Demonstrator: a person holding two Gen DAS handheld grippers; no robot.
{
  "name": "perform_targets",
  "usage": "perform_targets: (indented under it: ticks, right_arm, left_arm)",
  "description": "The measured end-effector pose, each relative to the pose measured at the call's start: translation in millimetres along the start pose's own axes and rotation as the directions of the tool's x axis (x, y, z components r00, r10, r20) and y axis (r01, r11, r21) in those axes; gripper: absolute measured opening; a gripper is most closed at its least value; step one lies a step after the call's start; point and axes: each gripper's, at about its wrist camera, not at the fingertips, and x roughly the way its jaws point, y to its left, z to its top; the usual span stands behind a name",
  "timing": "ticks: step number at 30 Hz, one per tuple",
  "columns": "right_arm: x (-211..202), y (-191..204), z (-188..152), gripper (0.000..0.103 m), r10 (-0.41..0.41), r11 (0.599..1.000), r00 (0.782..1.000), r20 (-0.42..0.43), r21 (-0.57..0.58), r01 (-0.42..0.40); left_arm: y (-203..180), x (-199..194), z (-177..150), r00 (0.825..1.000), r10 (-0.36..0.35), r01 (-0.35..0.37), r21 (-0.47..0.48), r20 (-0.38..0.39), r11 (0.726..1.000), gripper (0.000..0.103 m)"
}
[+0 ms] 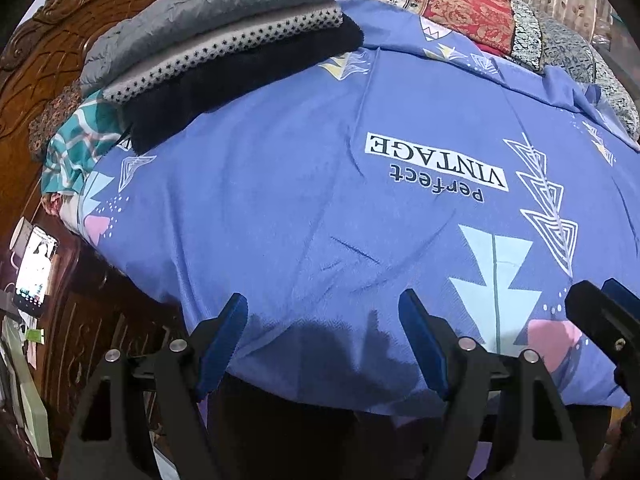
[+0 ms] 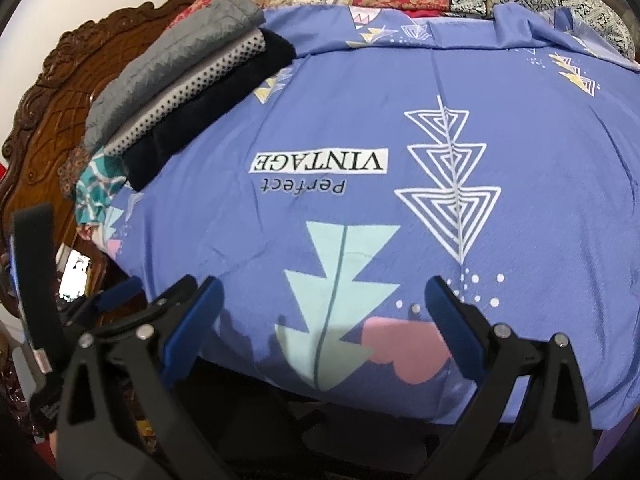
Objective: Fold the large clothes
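Observation:
A large blue garment (image 1: 320,184) with a "Perfect VINTAGE" print lies spread flat over the bed; it also fills the right wrist view (image 2: 400,208). My left gripper (image 1: 324,320) is open and empty, hovering just above the garment's near hem. My right gripper (image 2: 324,312) is open and empty over the near hem, above the pale teal tree print (image 2: 340,280). The right gripper's fingers (image 1: 600,316) show at the right edge of the left wrist view. The left gripper (image 2: 116,292) shows at the left of the right wrist view.
A stack of folded clothes (image 1: 216,36), grey on top, then dotted and black, sits at the garment's far left (image 2: 180,76). A carved wooden headboard (image 1: 60,40) stands to the left. A patterned quilt (image 1: 460,4) lies behind. A lit phone (image 1: 36,268) stands at the left.

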Motion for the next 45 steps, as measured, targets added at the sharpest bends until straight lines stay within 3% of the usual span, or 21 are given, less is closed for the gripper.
perform_targets:
  ticks: [29, 35, 40, 45]
  right_arm:
    - [1.6, 10.0, -1.8, 0.097, 0.0, 0.999, 1.0, -0.015, -0.035, 0.0]
    - [-3.1, 15.4, -1.1, 0.097, -0.005, 0.998, 1.0, 0.001, -0.065, 0.005]
    - [-8.4, 26.8, 0.1, 0.097, -0.016, 0.994, 0.999, 0.029, -0.108, 0.019]
    - [-21.1, 50.3, 10.0, 0.096, -0.015, 0.972, 0.998, 0.064, -0.235, 0.03]
  left_arm:
    - [18.2, 13.3, -3.5, 0.998, -0.011, 0.008, -0.058, -0.059, 0.998, 0.094]
    - [23.2, 7.7, -1.1, 1.0, 0.007, -0.009, -0.069, -0.03, 0.998, 0.094]
    - [28.2, -9.4, 6.4, 0.997, 0.053, -0.049, -0.07, 0.054, 0.996, 0.094]
    - [35.8, -27.3, 13.3, 0.99, 0.084, -0.074, -0.087, 0.115, 0.993, 0.094]
